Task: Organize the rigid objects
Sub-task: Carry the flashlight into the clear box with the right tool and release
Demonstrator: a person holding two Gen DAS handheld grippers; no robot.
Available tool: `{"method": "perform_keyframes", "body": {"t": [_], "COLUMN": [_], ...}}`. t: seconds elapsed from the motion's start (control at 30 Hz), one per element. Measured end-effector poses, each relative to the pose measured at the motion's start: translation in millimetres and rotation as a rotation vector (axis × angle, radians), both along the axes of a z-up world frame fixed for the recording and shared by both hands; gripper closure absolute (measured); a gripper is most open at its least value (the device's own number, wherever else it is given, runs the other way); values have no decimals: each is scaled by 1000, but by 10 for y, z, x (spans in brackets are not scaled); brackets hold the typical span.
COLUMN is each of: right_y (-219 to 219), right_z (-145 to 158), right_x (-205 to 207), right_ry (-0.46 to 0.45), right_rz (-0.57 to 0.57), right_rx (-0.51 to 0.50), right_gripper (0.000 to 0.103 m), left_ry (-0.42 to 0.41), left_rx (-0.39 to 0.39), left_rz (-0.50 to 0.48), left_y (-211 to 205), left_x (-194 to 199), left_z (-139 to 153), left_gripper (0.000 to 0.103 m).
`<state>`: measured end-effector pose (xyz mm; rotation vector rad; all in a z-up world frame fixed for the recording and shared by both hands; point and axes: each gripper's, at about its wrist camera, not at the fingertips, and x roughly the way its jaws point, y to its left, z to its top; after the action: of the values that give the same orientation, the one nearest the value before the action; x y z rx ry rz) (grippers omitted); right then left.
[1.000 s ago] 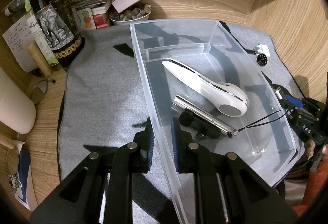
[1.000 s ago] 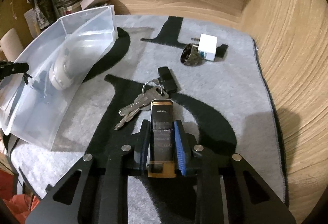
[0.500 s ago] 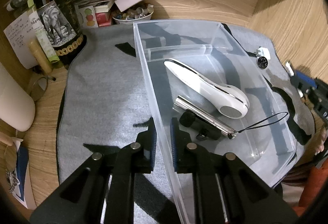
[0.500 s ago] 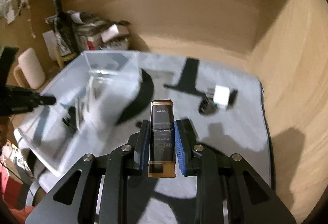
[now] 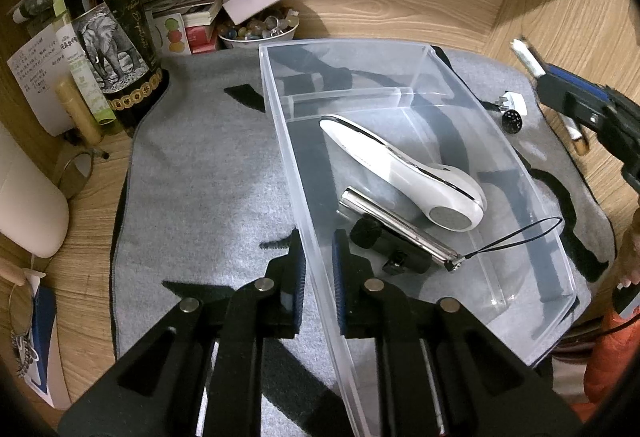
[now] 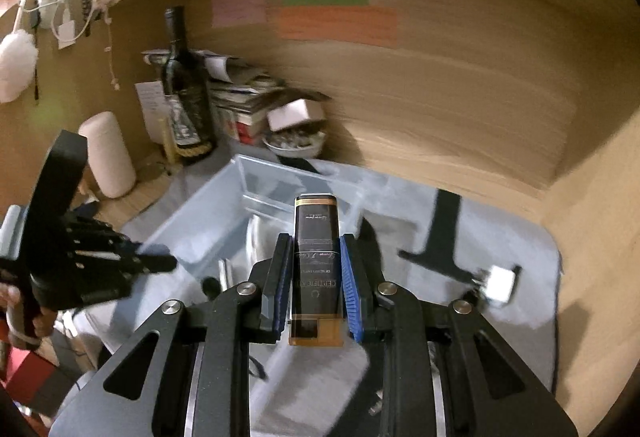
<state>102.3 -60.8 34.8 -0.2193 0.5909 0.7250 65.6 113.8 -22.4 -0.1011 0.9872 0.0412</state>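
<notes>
Here, left gripper clamps the clear bin's near wall | right gripper pinches a black-and-gold box tight, above the bin | bin on grey mat

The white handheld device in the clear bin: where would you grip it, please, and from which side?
Probably from above, across the narrow handle of the white handheld device. It lies flat on the floor of the clear bin, the handle's sides are clear, while the bulbous head sits close to the silver tube.
</notes>
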Motion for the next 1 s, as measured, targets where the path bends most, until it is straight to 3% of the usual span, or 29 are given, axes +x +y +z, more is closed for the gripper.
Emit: {"method": "perform_keyframes", "body": {"t": [0.23, 0.57, 0.8, 1.0], "right_y": [333, 678, 741, 731], "right_z": [-117, -382, -462, -443], "right_x": [45, 7, 17, 14], "right_ry": [53, 117, 117, 112], "right_rz": [94, 202, 208, 208], "right_rx": [-40, -194, -270, -270], "right_gripper": [81, 81, 81, 77], "left_ry": [0, 0, 1, -1], "left_rx": [0, 0, 1, -2], "left_rz": [0, -1, 0, -1], "left_y": [5, 4, 2, -10], "left_x": [-2, -2, -3, -9], "left_z": [-1, -2, -4, -12], "left_gripper": [91, 91, 91, 91]}}
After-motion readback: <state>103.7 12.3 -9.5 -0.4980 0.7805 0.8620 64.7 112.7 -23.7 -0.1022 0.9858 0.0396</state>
